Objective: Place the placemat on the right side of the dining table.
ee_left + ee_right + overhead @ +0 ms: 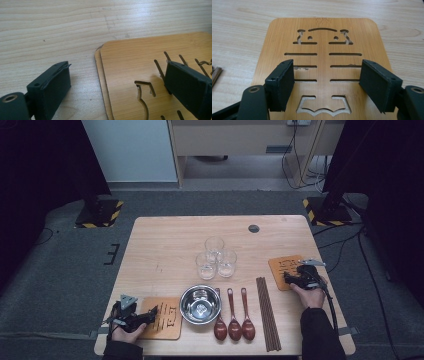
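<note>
A pale wooden table (165, 245) carries everything. At its centre stand three clear glasses (216, 257) in a tight cluster. Toward six o'clock sits a steel bowl (200, 304), with three dark red spoons (234, 315) and brown chopsticks (267, 312) to its three o'clock. Cut-out bamboo mats (the left one looks doubled) lie at seven o'clock (165, 317) and three o'clock (283, 267).

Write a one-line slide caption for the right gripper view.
Right tool, jaws open, poised over a cut-out bamboo mat on the wooden table.
</note>
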A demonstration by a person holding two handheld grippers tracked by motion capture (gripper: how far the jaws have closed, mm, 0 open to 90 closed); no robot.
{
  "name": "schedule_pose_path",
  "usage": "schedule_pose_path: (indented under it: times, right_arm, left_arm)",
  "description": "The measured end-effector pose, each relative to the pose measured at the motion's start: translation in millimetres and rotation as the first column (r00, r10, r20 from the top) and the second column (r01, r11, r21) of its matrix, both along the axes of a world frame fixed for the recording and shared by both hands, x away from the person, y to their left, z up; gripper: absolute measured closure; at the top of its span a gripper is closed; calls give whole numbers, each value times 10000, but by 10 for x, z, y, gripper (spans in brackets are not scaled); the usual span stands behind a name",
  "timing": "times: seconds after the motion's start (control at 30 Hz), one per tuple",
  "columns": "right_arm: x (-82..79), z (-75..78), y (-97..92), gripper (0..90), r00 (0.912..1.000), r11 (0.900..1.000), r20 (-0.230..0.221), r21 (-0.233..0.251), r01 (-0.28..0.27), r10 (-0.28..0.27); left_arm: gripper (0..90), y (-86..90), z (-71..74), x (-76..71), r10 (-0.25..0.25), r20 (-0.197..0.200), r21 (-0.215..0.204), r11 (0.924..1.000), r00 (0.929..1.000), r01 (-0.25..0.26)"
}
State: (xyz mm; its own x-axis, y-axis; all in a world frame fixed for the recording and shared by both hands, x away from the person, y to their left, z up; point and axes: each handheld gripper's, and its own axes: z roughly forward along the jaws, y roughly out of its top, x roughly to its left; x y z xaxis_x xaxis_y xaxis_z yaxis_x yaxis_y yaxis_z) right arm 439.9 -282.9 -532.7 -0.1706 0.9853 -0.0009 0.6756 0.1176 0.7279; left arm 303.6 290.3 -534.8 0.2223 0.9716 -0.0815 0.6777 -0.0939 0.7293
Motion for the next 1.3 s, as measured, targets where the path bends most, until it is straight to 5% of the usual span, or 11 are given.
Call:
schedule_pose_path:
  times: [0.6, 1.3]
  right_arm:
    - [-6, -13, 127, 279, 9899, 9900, 150, 28, 1411, -1411]
    - [-15, -13, 152, 279, 9868, 9870, 182, 16, 1607, -1607]
  left_arm:
    - [58, 3, -1, 3, -28, 9, 6, 10000, 10000, 27]
    - [58, 3, -1, 3, -30, 8, 4, 10000, 10000, 30]
